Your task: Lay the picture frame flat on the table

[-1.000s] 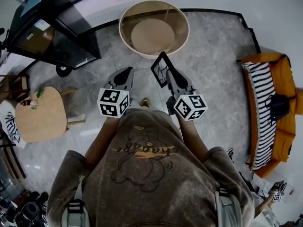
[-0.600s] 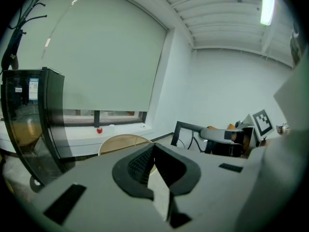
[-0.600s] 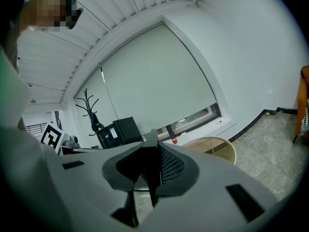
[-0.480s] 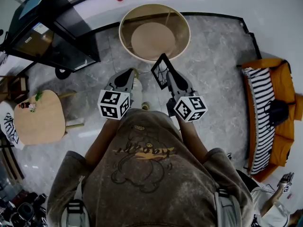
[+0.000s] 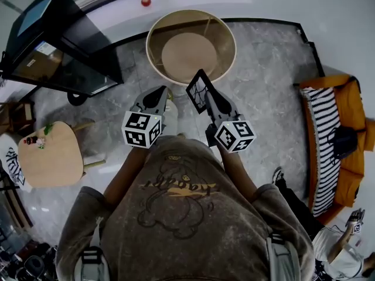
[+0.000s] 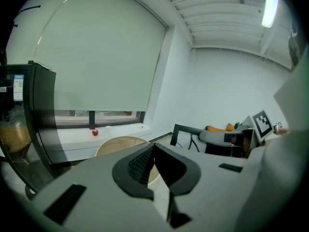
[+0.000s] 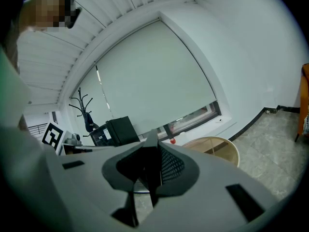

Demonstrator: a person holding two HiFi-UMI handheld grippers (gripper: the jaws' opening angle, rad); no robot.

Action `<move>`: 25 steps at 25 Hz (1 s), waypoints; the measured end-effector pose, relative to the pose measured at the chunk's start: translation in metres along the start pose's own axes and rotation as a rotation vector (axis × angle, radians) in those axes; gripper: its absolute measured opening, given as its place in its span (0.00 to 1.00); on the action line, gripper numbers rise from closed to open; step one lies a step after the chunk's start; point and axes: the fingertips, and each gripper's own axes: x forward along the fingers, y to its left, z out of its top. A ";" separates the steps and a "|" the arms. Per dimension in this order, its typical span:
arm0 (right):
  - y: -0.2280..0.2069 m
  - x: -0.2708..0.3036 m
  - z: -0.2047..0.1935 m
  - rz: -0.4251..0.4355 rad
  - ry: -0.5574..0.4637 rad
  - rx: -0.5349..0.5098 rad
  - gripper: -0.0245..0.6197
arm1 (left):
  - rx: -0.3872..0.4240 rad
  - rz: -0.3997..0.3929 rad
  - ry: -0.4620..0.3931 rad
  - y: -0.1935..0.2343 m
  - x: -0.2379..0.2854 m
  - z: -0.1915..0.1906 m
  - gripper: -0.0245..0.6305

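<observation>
The picture frame is black with a pale, cracked-looking picture. It is held upright in the air, tilted, with my right gripper shut on its lower right edge. In the right gripper view the frame shows edge-on between the pads. My left gripper hangs beside it at the left, jaws together and holding nothing. Just ahead stands the round table with a light wooden rim and a glass top. In the left gripper view the frame appears at the right, and the table lies beyond the jaws.
A black cabinet stands at the far left. A small wooden side table carries small items at the left. An orange sofa with a striped cushion is at the right. Another person is at the lower right.
The round table has drifted slightly nearer to the grippers in the view. The frame stays held in my right gripper. Another person's foot and leg have come in at the lower right.
</observation>
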 end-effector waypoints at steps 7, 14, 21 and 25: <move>-0.019 0.039 0.013 -0.009 -0.001 0.006 0.16 | -0.008 0.000 0.020 0.031 0.037 0.012 0.06; -0.035 0.080 0.021 -0.030 0.009 0.029 0.16 | -0.020 -0.017 0.053 0.061 0.073 0.022 0.06; -0.058 0.125 0.035 -0.056 0.040 0.047 0.16 | -0.035 -0.036 0.083 0.091 0.121 0.041 0.06; -0.057 0.159 0.045 -0.066 0.061 0.048 0.16 | -0.050 -0.048 0.098 0.120 0.139 0.054 0.06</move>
